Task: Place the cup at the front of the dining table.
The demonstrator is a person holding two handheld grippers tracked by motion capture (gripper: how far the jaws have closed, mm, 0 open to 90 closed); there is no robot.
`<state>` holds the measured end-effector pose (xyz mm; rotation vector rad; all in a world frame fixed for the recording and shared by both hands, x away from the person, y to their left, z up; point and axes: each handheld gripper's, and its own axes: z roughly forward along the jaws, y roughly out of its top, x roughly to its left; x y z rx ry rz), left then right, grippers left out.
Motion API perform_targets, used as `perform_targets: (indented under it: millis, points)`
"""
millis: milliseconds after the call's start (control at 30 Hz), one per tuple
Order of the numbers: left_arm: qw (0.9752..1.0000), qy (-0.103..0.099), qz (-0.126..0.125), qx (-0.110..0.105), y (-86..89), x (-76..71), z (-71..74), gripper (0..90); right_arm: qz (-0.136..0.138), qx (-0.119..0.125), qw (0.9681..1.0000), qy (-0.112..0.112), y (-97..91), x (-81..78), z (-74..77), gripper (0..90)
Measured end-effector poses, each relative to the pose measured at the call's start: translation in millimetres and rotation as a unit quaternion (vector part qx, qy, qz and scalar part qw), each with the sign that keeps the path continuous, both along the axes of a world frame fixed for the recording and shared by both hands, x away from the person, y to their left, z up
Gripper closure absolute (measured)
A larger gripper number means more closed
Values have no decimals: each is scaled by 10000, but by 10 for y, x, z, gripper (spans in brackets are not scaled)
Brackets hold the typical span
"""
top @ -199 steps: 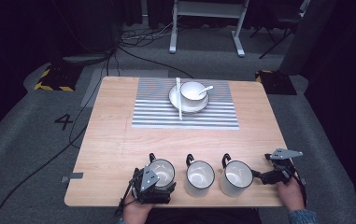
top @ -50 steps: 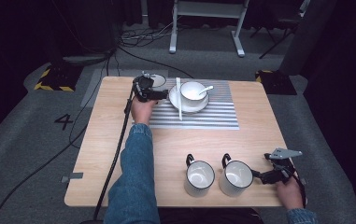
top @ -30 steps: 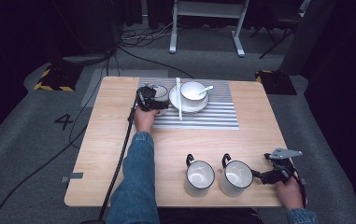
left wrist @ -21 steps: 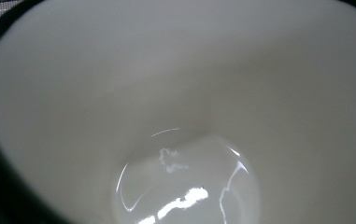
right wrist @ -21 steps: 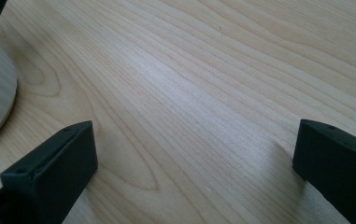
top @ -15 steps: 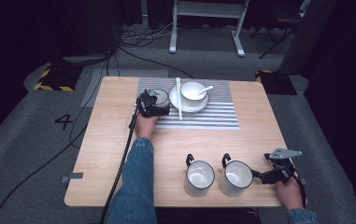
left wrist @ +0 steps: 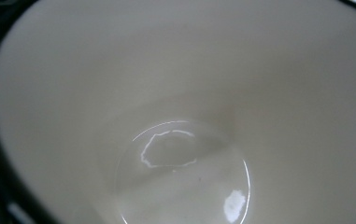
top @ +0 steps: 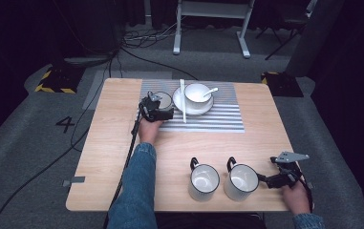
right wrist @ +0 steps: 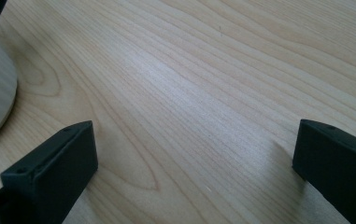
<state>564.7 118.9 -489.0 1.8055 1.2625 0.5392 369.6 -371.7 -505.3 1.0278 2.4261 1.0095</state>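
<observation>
While our left arm stretches far across the table (top: pixel 108 143), its gripper (top: pixel 156 109) holds a mug (top: pixel 163 99) beside the plate (top: pixel 192 103). Our right gripper (top: pixel 277 177) rests wide open, holding nothing, well short of that plate.

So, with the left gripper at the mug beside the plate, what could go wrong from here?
1. The mug at the left gripper stands close to the plate; a sideways nudge might knock the plate, the bowl or the chopsticks.
2. The left gripper's cable trails across the table and could drag as the arm moves.
3. The right gripper, jaws open, sits near a front mug; a careless move might bump it.
</observation>
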Motion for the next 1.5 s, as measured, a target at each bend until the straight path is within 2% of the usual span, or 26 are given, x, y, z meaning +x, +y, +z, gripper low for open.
perform_targets:
  millis: [33,100,167,200,233,267,300,333,400,500,667,733,833,1000,1133,1200,1300,1367,1500]
  points:
    - [9999,26,16,-127,3,1,12,0,-6,6,10000,-2,1,-1,-1,0]
    - [9999,40,33,-147,6,-11,40,0,-6,6,10000,-4,1,-1,-1,0]
    - [10000,-27,58,-14,0,-28,73,0,-3,1,10000,2,0,0,0,0]
    - [9998,-65,66,176,-2,-61,124,0,-2,0,10000,2,0,0,0,0]
    - [9998,-65,66,176,-2,-61,124,0,-2,0,10000,2,0,0,0,0]
    - [9990,-47,132,414,-33,-102,188,0,-3,0,10000,3,0,0,0,0]
    - [9990,-47,132,414,-33,-102,188,0,-3,0,10000,3,0,0,0,0]
    - [9980,-45,139,611,-46,-128,230,0,1,-1,10000,2,0,0,0,0]
    - [9973,-92,101,727,-52,-183,301,0,0,-1,10000,1,0,0,0,0]
    - [9986,-90,119,510,-10,-256,387,0,1,0,10000,2,0,0,0,0]
    - [9992,-222,5,346,111,-428,556,1,1,0,10000,2,0,1,0,0]
    - [9993,-229,2,301,132,-460,586,2,1,-1,10000,2,0,1,0,0]
    - [9998,-133,-109,96,204,-553,679,4,-2,1,10000,6,0,0,0,0]
    - [9993,-166,-269,185,313,-689,785,13,-17,1,10000,-8,5,1,-1,0]
    - [9992,-171,-362,-12,398,-834,856,19,-16,3,10000,-7,5,1,-1,0]
    - [9988,-237,-421,-49,437,-910,895,21,-16,3,10000,-7,5,1,-1,0]
    - [9984,-223,-506,-109,506,-1058,959,24,-15,3,10000,-6,5,1,-1,0]
    - [9984,-213,-525,-80,531,-1088,976,26,-22,6,10000,0,6,-1,0,0]
    - [9977,-257,-574,-250,609,-1239,1003,28,-20,5,10000,0,6,0,0,0]
